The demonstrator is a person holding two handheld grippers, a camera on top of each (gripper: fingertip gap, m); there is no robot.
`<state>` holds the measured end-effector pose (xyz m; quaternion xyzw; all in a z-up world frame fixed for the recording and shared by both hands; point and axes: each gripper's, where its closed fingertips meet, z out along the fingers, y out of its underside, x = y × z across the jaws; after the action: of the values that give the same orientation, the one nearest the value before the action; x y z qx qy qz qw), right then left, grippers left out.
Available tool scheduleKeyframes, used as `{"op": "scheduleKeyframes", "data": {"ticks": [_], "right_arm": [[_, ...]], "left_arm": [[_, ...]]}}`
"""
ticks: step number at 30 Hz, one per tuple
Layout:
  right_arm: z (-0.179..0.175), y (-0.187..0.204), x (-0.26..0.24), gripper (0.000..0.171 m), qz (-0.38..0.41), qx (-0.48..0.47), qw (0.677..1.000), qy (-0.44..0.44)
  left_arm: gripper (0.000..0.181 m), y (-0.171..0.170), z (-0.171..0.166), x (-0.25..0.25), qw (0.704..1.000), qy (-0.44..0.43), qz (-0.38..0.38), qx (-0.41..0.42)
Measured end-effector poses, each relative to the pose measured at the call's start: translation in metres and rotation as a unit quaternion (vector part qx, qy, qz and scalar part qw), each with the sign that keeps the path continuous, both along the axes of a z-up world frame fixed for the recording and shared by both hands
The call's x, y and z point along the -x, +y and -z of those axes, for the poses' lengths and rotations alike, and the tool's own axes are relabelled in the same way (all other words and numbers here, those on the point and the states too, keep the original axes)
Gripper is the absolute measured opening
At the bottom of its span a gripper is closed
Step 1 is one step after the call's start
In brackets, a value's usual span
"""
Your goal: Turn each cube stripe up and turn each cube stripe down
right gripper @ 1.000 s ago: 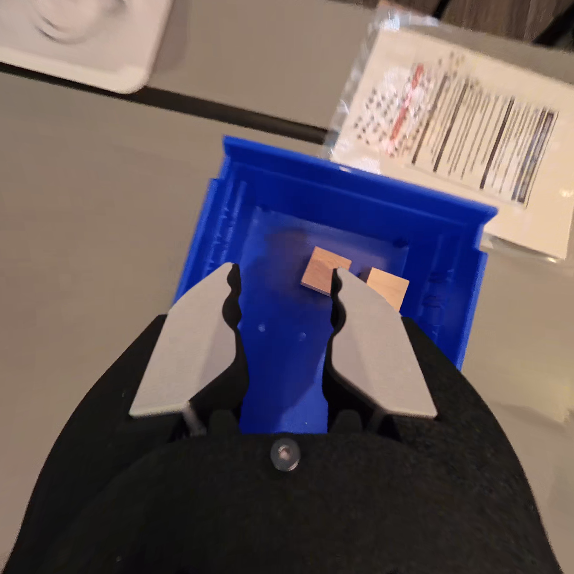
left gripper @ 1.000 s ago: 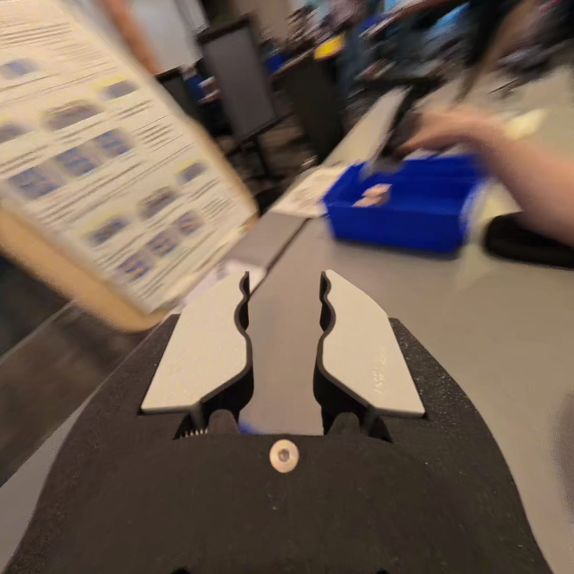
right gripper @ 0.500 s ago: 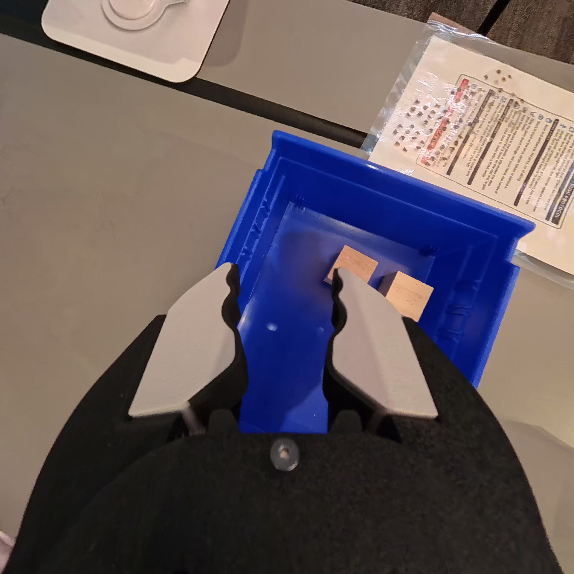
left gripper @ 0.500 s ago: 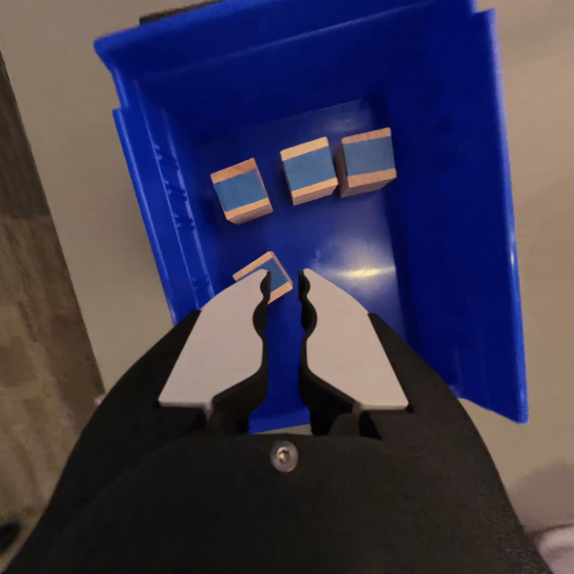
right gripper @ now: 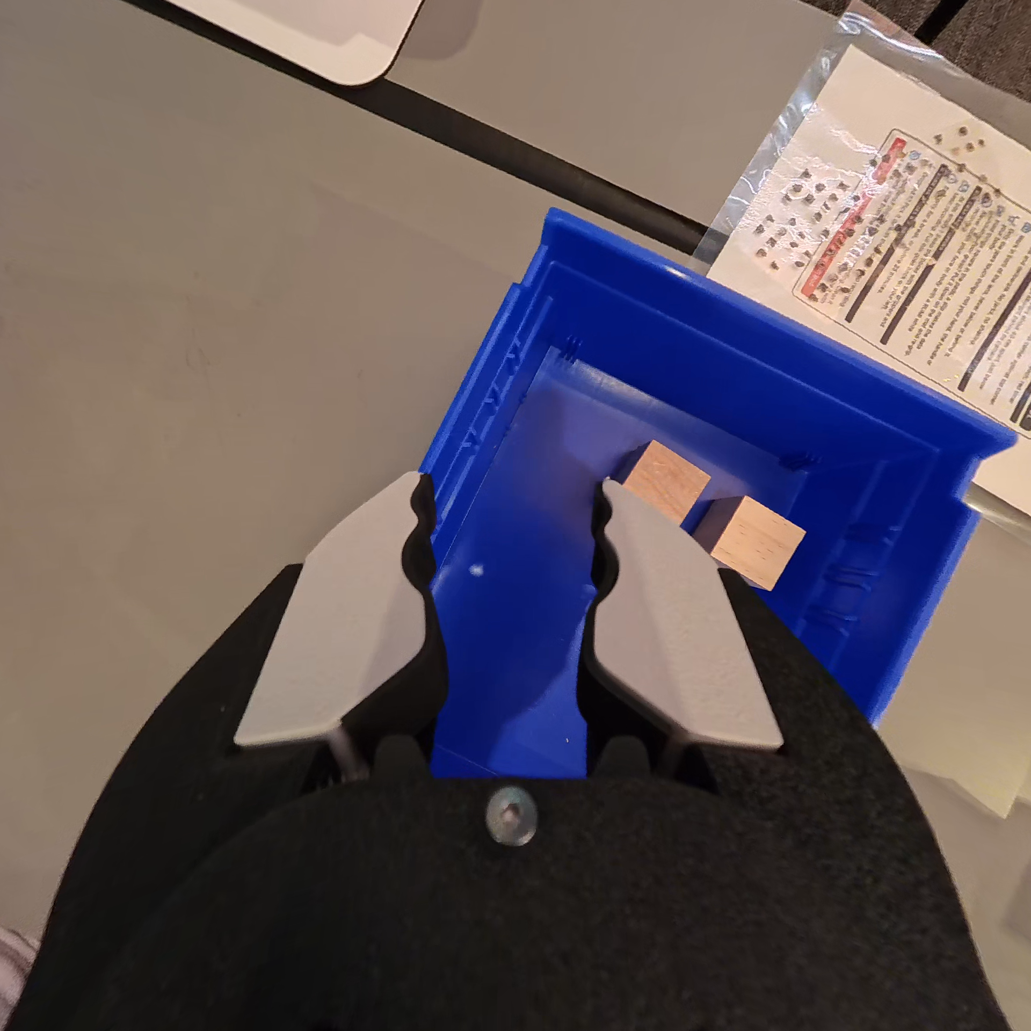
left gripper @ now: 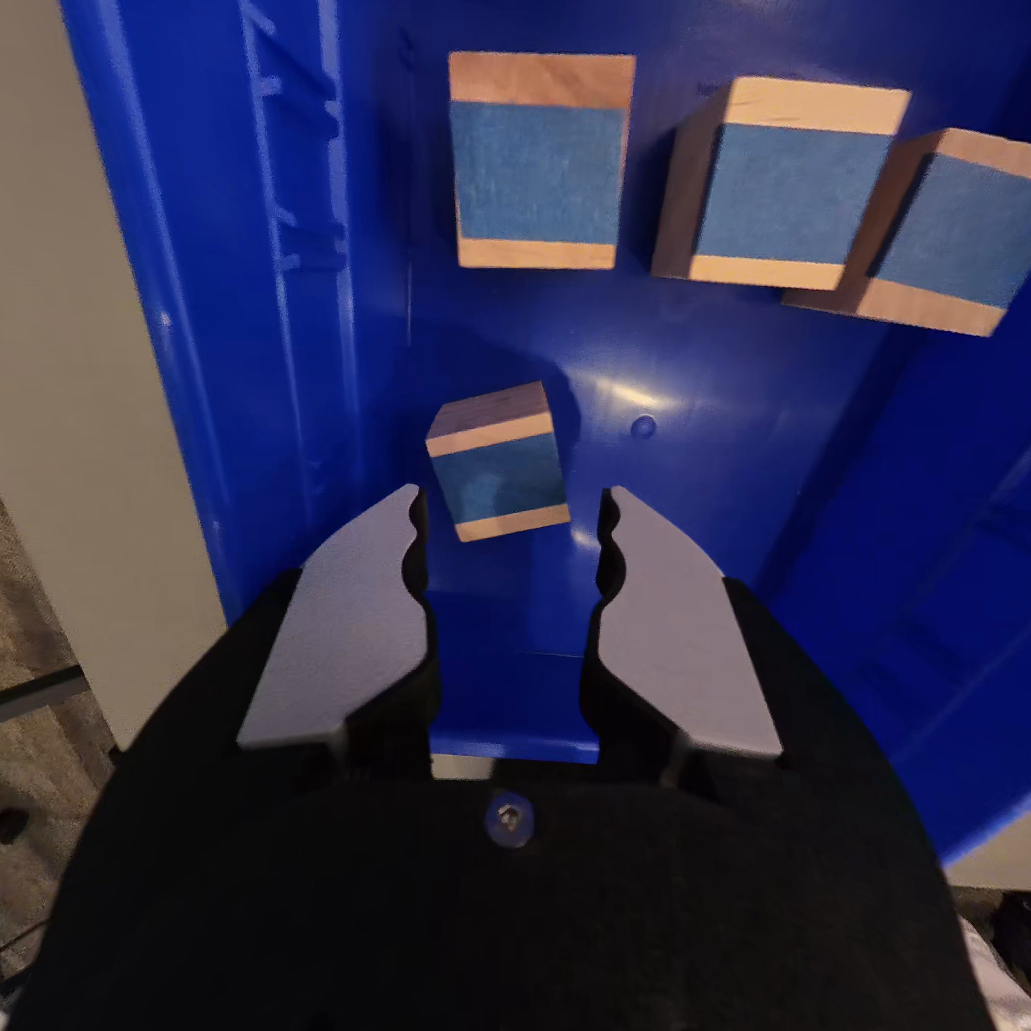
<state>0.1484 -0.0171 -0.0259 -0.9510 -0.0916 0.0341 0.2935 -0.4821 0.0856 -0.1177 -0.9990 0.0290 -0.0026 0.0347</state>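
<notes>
In the left wrist view a blue bin [left gripper: 279, 279] holds several wooden cubes with a blue stripe facing up. Three stand in a row at the far side [left gripper: 538, 162], [left gripper: 775, 184], [left gripper: 948, 240]. A fourth cube [left gripper: 499, 463] sits nearer, tilted. My left gripper [left gripper: 511, 492] is open, its tips on either side of that cube's near edge, closer on the left. In the right wrist view another blue bin [right gripper: 781, 346] holds two cubes showing plain wood [right gripper: 666, 491], [right gripper: 759, 541]. My right gripper [right gripper: 511, 482] is open and empty above the bin's left half; its right finger hides part of the nearer cube.
Both bins stand on a grey table [right gripper: 223, 335]. A printed sheet in a plastic sleeve [right gripper: 904, 234] lies behind the right bin. A white flat object [right gripper: 312, 33] lies at the far left beyond a dark seam [right gripper: 502, 139]. The table edge and floor [left gripper: 33, 669] show left.
My left gripper swung from over the table down into its bin, came close to the near striped cube and opened wider. My right gripper stayed open and moved slightly closer over its bin.
</notes>
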Motion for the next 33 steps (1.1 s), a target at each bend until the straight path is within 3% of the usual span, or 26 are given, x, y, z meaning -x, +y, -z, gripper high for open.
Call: {"op": "scheduleKeyframes", "data": {"ticks": [5, 15, 19, 22, 25, 28, 31, 33], "right_arm": [[0.003, 0.0, 0.009, 0.054, -0.016, 0.007, 1.0, -0.007], [0.007, 0.0, 0.012, 0.053, -0.022, 0.016, 0.999, -0.017], [0.003, 0.001, 0.017, 0.052, -0.035, 0.009, 0.999, -0.041], [-0.011, 0.006, 0.032, 0.049, -0.064, -0.032, 0.996, -0.056], [-0.047, 0.019, 0.072, 0.052, -0.154, -0.156, 0.971, -0.092], [-0.087, 0.013, 0.151, 0.065, -0.287, -0.319, 0.899, -0.083], [-0.111, -0.024, 0.232, 0.072, -0.393, -0.437, 0.809, -0.019], [-0.114, -0.042, 0.263, 0.074, -0.414, -0.471, 0.779, 0.005]], "left_arm": [[0.048, 0.006, 0.006, 0.003, 1.0, 0.011, -0.002, -0.002], [0.05, 0.006, 0.015, 0.004, 0.995, 0.08, 0.05, 0.026], [0.05, 0.004, -0.005, -0.009, 0.996, 0.045, 0.083, -0.003], [0.049, 0.0, -0.045, -0.042, 0.987, -0.053, 0.134, -0.073], [0.049, -0.015, -0.105, -0.1, 0.937, -0.209, 0.224, -0.169], [0.049, -0.049, -0.161, -0.164, 0.846, -0.352, 0.331, -0.227], [0.049, -0.092, -0.194, -0.222, 0.752, -0.472, 0.409, -0.209], [0.048, -0.117, -0.207, -0.255, 0.698, -0.542, 0.433, -0.178]]}}
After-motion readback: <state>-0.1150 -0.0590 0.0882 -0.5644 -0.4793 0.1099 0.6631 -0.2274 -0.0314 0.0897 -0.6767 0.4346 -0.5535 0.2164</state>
